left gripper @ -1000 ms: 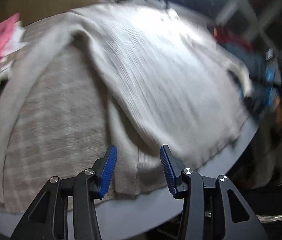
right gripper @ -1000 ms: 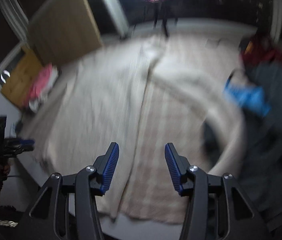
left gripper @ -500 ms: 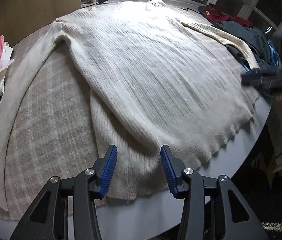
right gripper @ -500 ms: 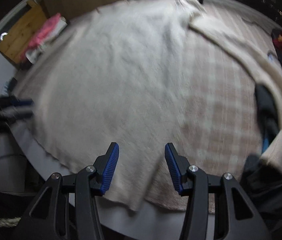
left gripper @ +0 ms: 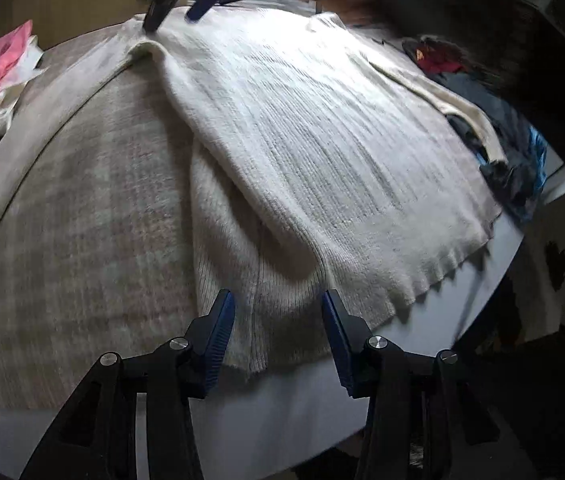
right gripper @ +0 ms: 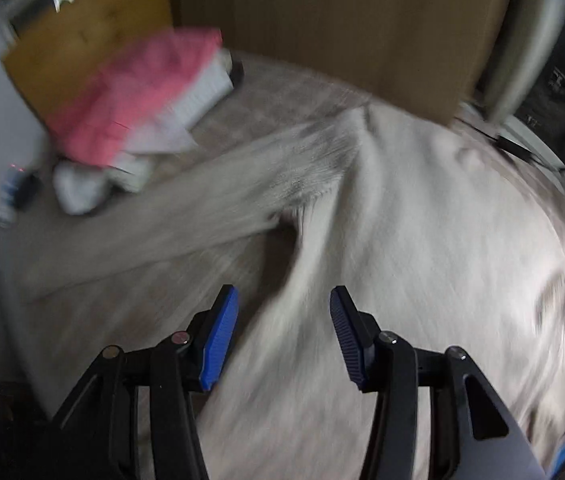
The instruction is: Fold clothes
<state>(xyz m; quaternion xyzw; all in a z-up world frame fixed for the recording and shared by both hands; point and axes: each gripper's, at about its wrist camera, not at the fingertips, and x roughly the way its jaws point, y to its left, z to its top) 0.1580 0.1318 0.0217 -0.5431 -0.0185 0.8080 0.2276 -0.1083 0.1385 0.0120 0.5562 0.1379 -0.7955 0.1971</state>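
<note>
Checked cloth [left gripper: 82, 240], cream sweater [left gripper: 302, 140] hem under left tongs [left gripper: 278, 320], both seemingly open, empty

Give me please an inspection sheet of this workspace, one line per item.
Surface: table under a checked cloth.
Job's things: cream sweater spread flat, one sleeve stretched out.
Clutter: pink and white pile; dark clothes heap.
Grippers: left gripper open above the hem; right gripper open over the sleeve seam.
Cables: dark cable at the far edge.
Surroundings: wooden board.
</note>
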